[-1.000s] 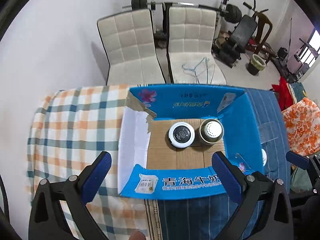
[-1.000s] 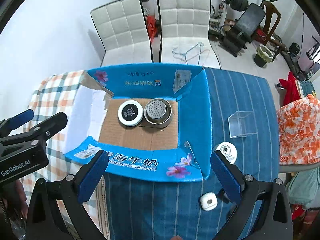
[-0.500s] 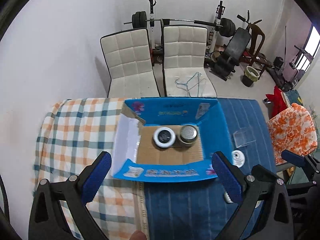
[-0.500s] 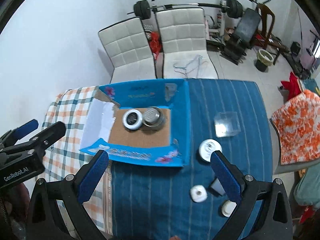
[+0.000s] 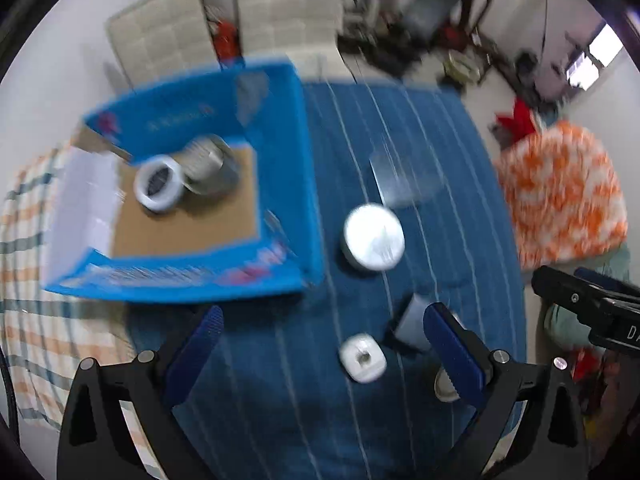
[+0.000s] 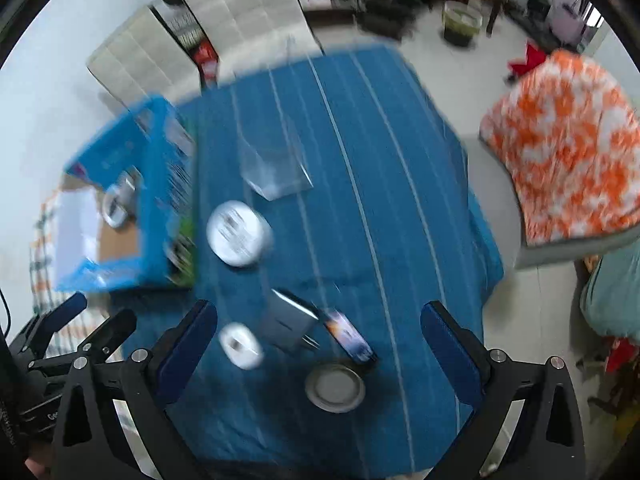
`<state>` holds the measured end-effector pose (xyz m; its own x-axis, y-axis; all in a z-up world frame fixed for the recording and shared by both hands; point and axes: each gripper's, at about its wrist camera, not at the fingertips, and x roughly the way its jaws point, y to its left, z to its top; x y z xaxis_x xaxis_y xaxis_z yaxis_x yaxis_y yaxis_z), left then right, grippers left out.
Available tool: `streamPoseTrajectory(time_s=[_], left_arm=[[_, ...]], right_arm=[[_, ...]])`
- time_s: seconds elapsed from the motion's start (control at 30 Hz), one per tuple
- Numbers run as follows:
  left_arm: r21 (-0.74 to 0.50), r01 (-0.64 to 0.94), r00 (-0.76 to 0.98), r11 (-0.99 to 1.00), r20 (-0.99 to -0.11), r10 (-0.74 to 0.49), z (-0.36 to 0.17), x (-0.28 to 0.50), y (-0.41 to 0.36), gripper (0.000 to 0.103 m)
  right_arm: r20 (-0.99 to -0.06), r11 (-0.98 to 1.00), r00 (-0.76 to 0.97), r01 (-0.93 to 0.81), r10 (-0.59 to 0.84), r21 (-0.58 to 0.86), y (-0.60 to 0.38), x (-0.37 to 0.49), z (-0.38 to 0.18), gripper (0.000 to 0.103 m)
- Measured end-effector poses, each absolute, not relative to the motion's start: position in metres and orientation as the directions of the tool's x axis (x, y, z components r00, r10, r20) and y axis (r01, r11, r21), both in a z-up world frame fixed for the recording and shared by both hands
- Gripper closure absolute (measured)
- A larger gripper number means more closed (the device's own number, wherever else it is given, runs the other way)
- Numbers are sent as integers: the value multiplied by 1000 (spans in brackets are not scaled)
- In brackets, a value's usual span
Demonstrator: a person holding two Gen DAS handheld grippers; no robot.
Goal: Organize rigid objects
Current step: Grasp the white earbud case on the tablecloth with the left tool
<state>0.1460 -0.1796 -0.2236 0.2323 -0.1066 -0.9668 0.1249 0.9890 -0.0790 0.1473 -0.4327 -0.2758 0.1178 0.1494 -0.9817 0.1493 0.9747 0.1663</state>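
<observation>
Both views blurred by motion. In the left wrist view, left gripper (image 5: 320, 344) at the bottom of the frame, blue fingers spread wide with nothing between them, above blue striped cloth (image 5: 432, 128). Blue cardboard box (image 5: 308, 208) in the upper left, open at the top, holding a white-rimmed round jar (image 5: 157, 184) touching a metal shaker tin (image 5: 210, 162) on the brown floor. Just right of the box, near frame centre, a white round tub (image 5: 374, 238) on the cloth; above and right of it a clear plastic box (image 5: 404, 178), hard to make out. Lower centre, a small white rounded piece (image 5: 362, 357) between the fingertips' line, with a grey block (image 5: 412, 322) just right of it, partly behind the right-hand finger; a round metal lid (image 5: 444, 386) peeks from under that finger. Checked cloth (image 5: 24, 240) along the left edge, orange patterned fabric (image 5: 560, 196) at the right. In the right wrist view, right gripper (image 6: 319, 340) at the bottom, fingers likewise wide apart and empty. Between and just above the fingertips: the small white piece at lower left, the grey block beside it, a dark phone-like slab (image 6: 350, 340) right of that, the metal lid below. White tub left of centre, just beside the blue box at the left edge; clear box above it. White padded chairs (image 6: 240, 4) at the top.
</observation>
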Motion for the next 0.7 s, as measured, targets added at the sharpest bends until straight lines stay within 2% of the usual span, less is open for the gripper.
streamPoseTrajectory(time_s=[0.13, 0.2, 0.27, 0.33, 0.53, 0.63, 0.67, 0.7], left_arm=[[-51, 152, 132, 987, -989, -72, -276, 137, -207, 3], [-46, 156, 86, 987, -994, -60, -298, 133, -215, 14], [-50, 148, 37, 988, -998, -56, -320, 128, -218, 19], [-51, 146, -3, 988, -999, -51, -338, 124, -222, 19], [-68, 101, -83, 993, -995, -60, -380, 116, -226, 21], [-28, 127, -18, 991, -999, -26, -373, 110, -230, 38], [-29, 123, -10, 992, -1000, -28, -371, 108, -228, 52], [-32, 115, -3, 993, -1000, -31, -367, 107, -224, 53]], right_arm=[[-986, 972, 19, 166, 166, 167, -445, 129, -330, 10], [-981, 965, -15, 187, 192, 186, -449, 120, -351, 17], [-978, 959, -32, 201, 208, 198, -452, 114, -364, 18], [-974, 957, -25, 195, 225, 216, -453, 113, -369, 18], [-976, 973, -10, 79, 218, 217, -432, 128, -367, 18], [-975, 975, -11, 17, 221, 221, -413, 137, -367, 18], [-975, 975, -11, -11, 223, 223, -405, 141, -366, 18], [-976, 975, -14, -38, 217, 218, -399, 143, -367, 18]])
